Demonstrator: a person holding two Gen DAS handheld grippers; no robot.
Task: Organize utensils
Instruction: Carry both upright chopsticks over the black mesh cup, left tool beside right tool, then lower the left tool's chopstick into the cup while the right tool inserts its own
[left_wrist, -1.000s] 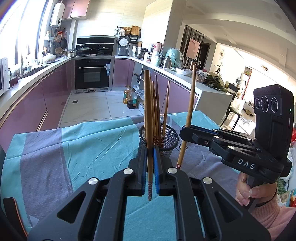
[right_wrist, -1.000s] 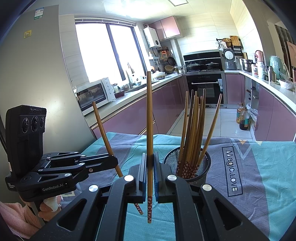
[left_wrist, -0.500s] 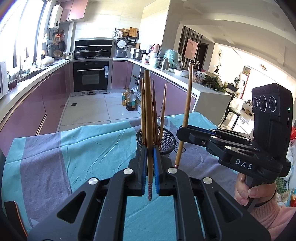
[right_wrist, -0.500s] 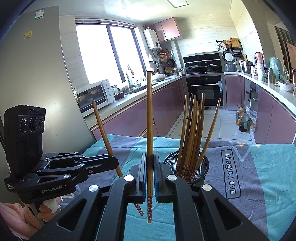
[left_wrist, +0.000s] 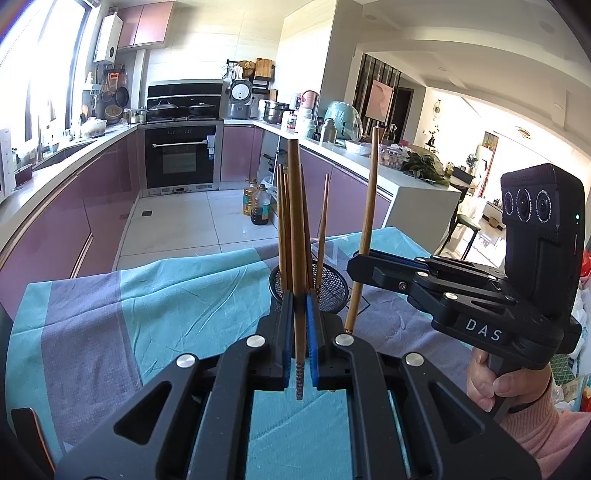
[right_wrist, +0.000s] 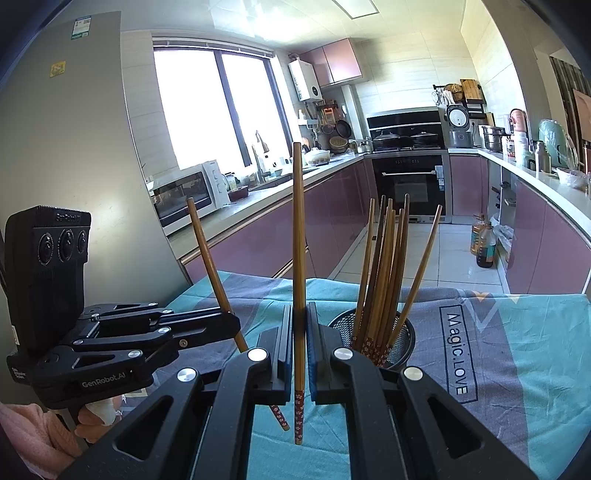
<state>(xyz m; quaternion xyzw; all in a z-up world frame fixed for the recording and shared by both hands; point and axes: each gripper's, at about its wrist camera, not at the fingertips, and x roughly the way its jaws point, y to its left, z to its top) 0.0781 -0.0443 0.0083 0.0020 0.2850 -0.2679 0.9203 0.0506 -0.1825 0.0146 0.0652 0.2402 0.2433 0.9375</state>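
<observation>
A black mesh holder (right_wrist: 373, 341) with several wooden chopsticks (right_wrist: 384, 273) stands on the cloth-covered table; it also shows in the left wrist view (left_wrist: 328, 286). My left gripper (left_wrist: 299, 317) is shut on one upright chopstick (left_wrist: 295, 221), just in front of the holder. My right gripper (right_wrist: 299, 325) is shut on another upright chopstick (right_wrist: 298, 236), left of the holder. Each gripper shows in the other's view, the right one (left_wrist: 360, 260) with its chopstick (left_wrist: 369, 206), the left one (right_wrist: 231, 325) with its chopstick (right_wrist: 210, 258).
The table carries a teal and grey cloth (right_wrist: 517, 350) printed "Magic.LOVE". Behind it are purple kitchen cabinets (left_wrist: 66, 221), an oven (left_wrist: 181, 157), oil bottles on the floor (left_wrist: 258, 206) and a microwave (right_wrist: 184, 194).
Both grippers, each still holding its chopstick, have shifted slightly; in the left wrist view the holder and the right gripper have drifted left and nearer.
</observation>
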